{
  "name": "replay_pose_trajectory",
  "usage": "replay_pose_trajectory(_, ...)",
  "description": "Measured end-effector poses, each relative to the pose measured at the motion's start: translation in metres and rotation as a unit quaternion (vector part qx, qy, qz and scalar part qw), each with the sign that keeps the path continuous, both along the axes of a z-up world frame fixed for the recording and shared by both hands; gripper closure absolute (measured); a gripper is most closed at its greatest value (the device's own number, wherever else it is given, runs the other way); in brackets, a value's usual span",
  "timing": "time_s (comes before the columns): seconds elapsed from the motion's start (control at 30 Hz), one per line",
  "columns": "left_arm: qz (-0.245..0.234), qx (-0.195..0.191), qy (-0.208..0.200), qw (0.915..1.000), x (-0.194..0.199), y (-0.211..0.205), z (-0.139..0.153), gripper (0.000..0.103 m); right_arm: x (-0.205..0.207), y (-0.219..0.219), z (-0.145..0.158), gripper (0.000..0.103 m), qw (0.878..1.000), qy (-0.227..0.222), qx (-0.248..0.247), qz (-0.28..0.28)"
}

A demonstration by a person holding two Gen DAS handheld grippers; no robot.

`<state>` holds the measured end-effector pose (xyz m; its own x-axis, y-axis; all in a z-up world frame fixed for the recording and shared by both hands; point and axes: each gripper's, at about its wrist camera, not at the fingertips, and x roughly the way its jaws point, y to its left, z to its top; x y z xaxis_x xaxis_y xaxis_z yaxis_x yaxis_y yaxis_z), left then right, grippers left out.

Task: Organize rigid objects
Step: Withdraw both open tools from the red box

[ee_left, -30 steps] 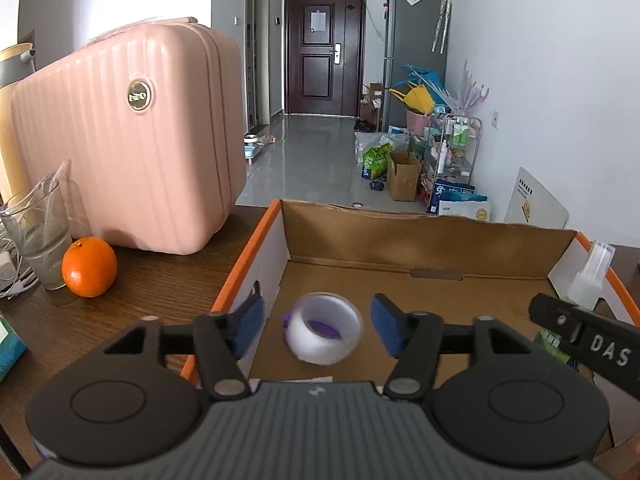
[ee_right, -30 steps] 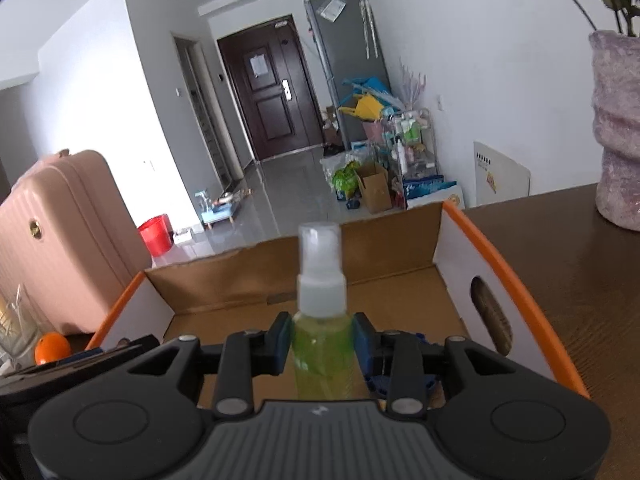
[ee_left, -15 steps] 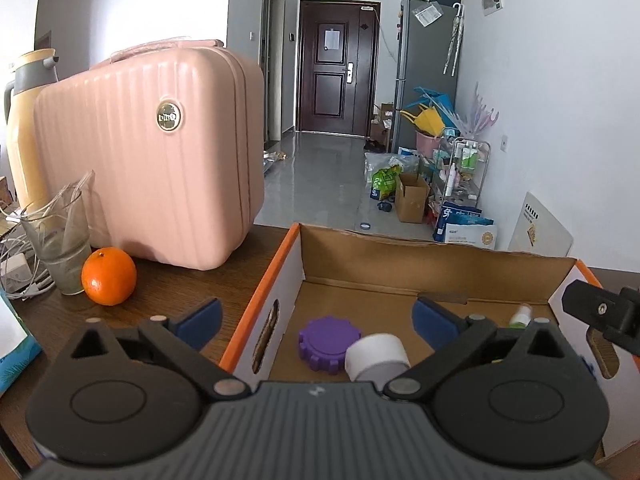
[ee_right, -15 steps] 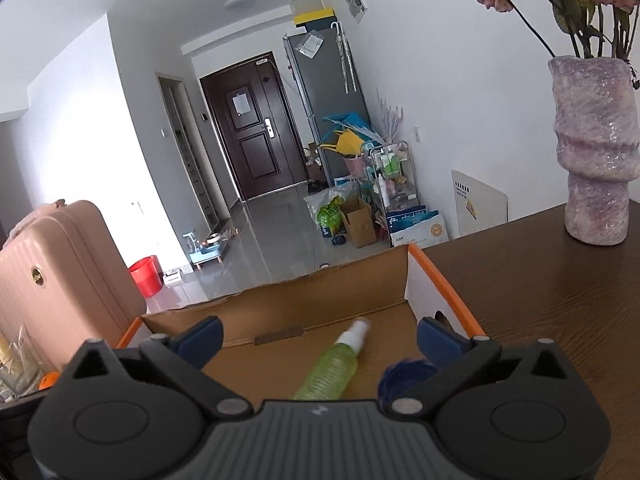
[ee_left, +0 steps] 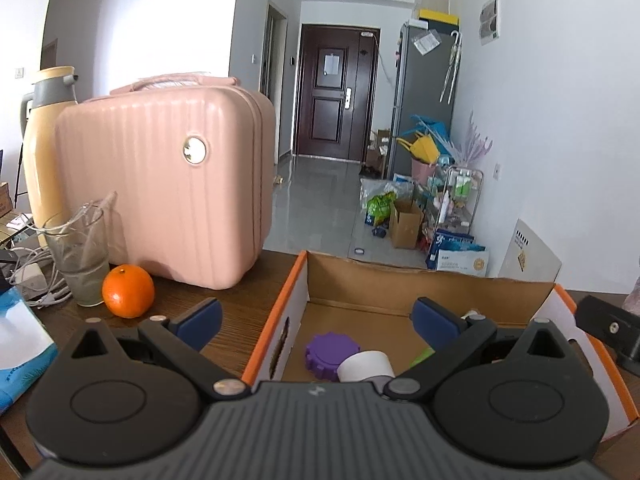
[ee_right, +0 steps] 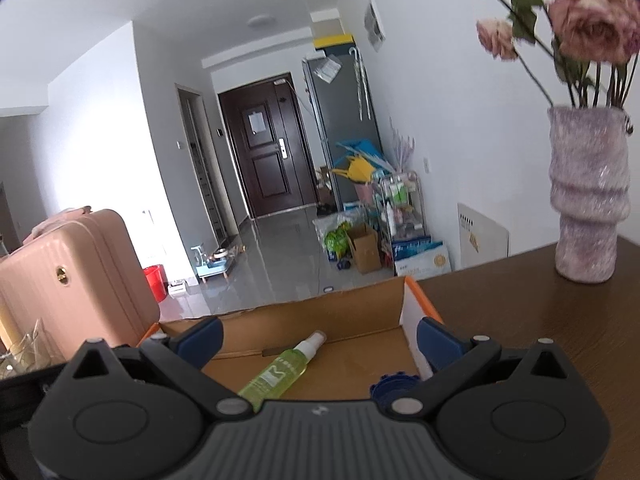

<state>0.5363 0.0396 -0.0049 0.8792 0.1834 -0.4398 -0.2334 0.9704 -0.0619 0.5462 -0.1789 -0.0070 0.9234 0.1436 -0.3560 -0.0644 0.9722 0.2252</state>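
An open cardboard box with orange edges sits on the dark wooden table. In the left wrist view a purple ridged lid and a white tape roll lie on its floor. In the right wrist view the box holds a green spray bottle lying on its side and a blue ridged lid. My left gripper is open and empty above the box's left wall. My right gripper is open and empty above the box's near side.
A pink suitcase, a yellow thermos, a glass, an orange and white cables stand left of the box. A purple vase with dried roses stands on the table at the right.
Both grippers opened and let go: the tape roll and the spray bottle now lie in the box. Both grippers have risen and drawn back from the box.
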Motion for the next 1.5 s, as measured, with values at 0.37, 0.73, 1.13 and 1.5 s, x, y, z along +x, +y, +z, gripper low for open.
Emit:
replay_pose_trajectory(0.37, -0.021, 0.013, -0.02, 0.9995, -0.043, -0.006, 0.003, 0.0, -0.047, -0.016, 0.002, 0.0, 0.999, -0.022, -0.032, 0.008)
replay_pose_trajectory(0.73, -0.05, 0.02, -0.013, 0.9985, -0.096, -0.016, -0.007, 0.0, -0.099, -0.025, -0.003, 0.0, 0.998, -0.035, -0.05, 0.016)
replay_pose_trajectory(1.13, -0.063, 0.016, 0.008, 0.9979, -0.156, -0.023, -0.018, 0.0, -0.158, -0.041, -0.021, 0.0, 0.998, -0.015, -0.064, -0.004)
replay_pose_trajectory(1.5, -0.077, 0.016, 0.035, 0.9963, -0.198, -0.036, -0.03, 0.0, -0.211, -0.057, -0.038, 0.0, 0.997, 0.004, -0.069, -0.018)
